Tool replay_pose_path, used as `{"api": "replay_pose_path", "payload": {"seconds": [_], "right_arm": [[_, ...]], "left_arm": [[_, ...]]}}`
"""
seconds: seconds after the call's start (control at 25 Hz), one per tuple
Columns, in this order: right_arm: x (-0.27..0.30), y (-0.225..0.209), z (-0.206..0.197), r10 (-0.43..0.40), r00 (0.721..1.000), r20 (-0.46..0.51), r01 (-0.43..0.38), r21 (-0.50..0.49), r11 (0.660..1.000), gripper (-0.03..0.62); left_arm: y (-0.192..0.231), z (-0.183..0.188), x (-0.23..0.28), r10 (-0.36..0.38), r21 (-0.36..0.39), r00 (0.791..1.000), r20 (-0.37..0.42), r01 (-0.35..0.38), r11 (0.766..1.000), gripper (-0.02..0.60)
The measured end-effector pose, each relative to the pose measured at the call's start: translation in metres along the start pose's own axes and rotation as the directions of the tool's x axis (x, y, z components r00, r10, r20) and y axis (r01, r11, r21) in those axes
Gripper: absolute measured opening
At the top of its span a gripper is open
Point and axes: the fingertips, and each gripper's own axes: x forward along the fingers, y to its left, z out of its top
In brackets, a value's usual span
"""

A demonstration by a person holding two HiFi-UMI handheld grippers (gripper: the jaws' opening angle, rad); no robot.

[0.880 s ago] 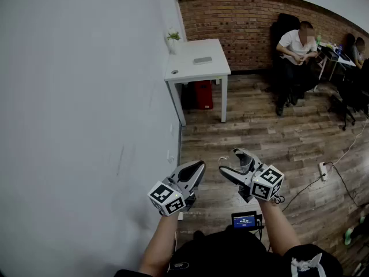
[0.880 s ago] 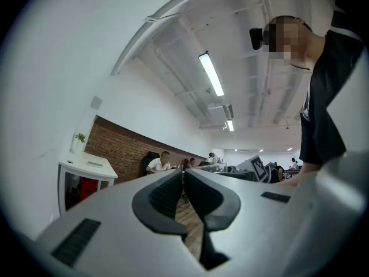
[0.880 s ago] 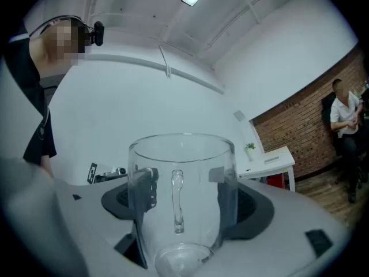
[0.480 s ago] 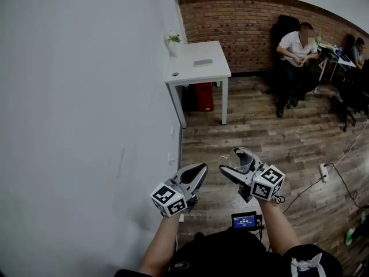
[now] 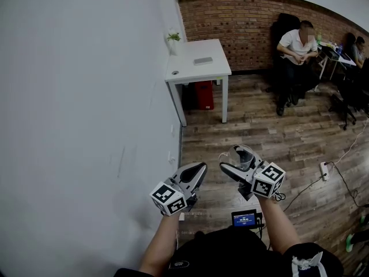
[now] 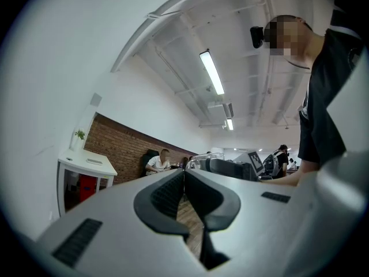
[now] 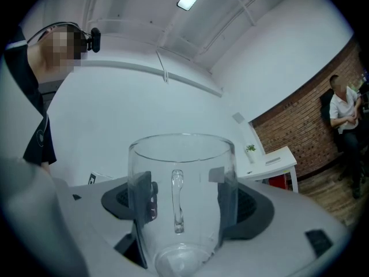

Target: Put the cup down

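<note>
Right gripper (image 5: pixel 238 160): jaws set wide and clamped on the cup (image 5: pixel 244 156), a clear glass mug with a handle.

- In the right gripper view the cup (image 7: pixel 181 206) is seen seated between the two dark pads (image 7: pixel 136 196), one pressed to each side of the glass wall.
- The handle is turned toward that gripper's camera, on the centre line between the jaws. The rim is up and the base is low, close to the gripper body. The cup is filled with nothing that can be made out.
- In the head view the cup is carried in the air over the wooden floor (image 5: pixel 259 128), in front of the person's waist. No surface is touched by it.
- The white table (image 5: pixel 214 59) by the brick wall (image 5: pixel 242 25) is well apart from the cup, farther into the room. A small plant (image 5: pixel 173 37) is set at the table's far corner.

Left gripper (image 5: pixel 199 168): held just beside the right one, to its left, apart from the cup.

- In the left gripper view its jaws (image 6: pixel 184 180) are seen brought together, pad against pad, with nothing between them.

Surroundings: a white wall (image 5: pixel 86 97) is noted at left. A seated person (image 5: pixel 296 46) is noted at the far right, away from both grippers.
</note>
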Motion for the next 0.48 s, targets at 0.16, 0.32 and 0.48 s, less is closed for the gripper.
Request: {"api": "replay_pose_path", "payload": {"seconds": [0.16,0.32,0.48], "right_arm": [[0.0016,-0.0048,-0.0032,-0.007,1.0,0.006,0.007,0.023,1.0,0.411],[0.0023,-0.0066,-0.0022,-0.014,1.0,0.001,0.014,0.028,1.0,0.411],[0.0012,-0.0033,-0.0017,-0.014,1.0,-0.003,0.015,0.019,1.0,0.411]], "left_arm": [[0.0024,-0.0042,-0.0002,-0.008,-0.004,1.0,-0.003,0.008,1.0,0.008],[0.0037,-0.0031,0.0009,-0.01,-0.005,1.0,-0.006,0.01,1.0,0.008],[0.0017,-0.0015,-0.0016,-0.01,-0.003,1.0,-0.004,0.01,1.0,0.008]]}}
